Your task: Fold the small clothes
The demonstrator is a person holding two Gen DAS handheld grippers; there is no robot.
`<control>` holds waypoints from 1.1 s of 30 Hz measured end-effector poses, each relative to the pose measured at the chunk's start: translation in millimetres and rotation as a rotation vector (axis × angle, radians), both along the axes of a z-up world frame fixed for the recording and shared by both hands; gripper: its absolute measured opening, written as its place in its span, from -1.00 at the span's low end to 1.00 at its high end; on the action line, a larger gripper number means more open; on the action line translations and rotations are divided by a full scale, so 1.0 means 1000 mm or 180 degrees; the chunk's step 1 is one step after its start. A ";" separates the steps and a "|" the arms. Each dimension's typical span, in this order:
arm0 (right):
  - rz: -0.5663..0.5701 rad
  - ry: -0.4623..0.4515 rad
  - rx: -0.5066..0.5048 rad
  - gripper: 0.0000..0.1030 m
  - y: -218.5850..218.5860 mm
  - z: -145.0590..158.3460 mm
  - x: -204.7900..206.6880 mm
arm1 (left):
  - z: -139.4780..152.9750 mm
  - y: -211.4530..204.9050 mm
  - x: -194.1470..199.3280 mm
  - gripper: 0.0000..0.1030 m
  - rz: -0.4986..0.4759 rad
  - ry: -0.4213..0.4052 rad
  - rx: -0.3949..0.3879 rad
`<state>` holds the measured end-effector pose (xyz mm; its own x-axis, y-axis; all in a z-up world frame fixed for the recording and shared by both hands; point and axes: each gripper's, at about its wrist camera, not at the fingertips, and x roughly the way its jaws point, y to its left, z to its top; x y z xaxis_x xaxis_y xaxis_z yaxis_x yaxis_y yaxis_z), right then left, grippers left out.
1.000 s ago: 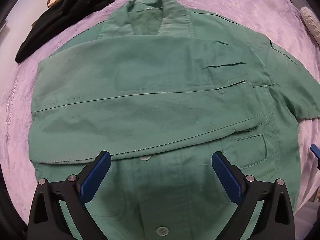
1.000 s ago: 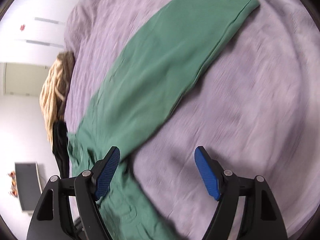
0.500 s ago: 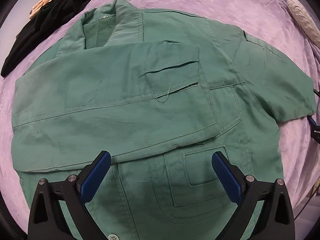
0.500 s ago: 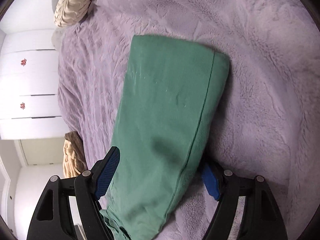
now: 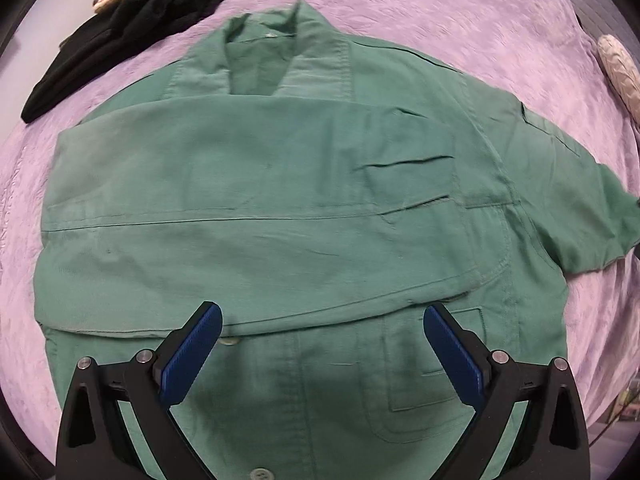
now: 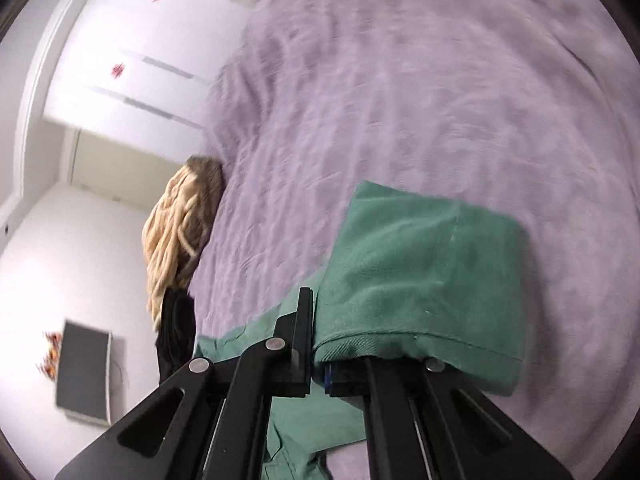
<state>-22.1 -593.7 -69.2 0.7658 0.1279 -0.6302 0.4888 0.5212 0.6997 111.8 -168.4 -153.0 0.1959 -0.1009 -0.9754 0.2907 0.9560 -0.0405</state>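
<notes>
The green shirt lies flat mid-bed on the purple blanket, 1 sleeve folded across its chest. The left gripper hovers wide apart, empty; the right gripper pinches the other sleeve.

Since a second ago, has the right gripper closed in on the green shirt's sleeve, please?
Yes. The right gripper, earlier open over the purple blanket beside the sleeve, has advanced to the cuff and is now shut on it.
</notes>
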 end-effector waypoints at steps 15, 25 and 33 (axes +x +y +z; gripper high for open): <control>0.2208 0.0916 -0.0673 -0.77 0.377 -0.082 0.157 | 0.010 0.159 0.024 0.96 0.0372 -0.0091 -0.0068; 0.1121 0.0948 0.0059 0.33 0.313 -0.084 0.107 | 0.008 0.234 0.027 0.96 0.0586 -0.0110 -0.0112; 0.1462 0.0741 -0.1009 -0.73 0.350 -0.034 0.144 | 0.009 0.253 0.020 0.96 0.0666 -0.0103 -0.0159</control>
<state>121.9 -243.9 -102.8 0.5141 0.1915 -0.8361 0.2859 0.8808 0.3775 132.0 84.1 -144.1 0.2489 -0.1028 -0.9631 0.0881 0.9926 -0.0832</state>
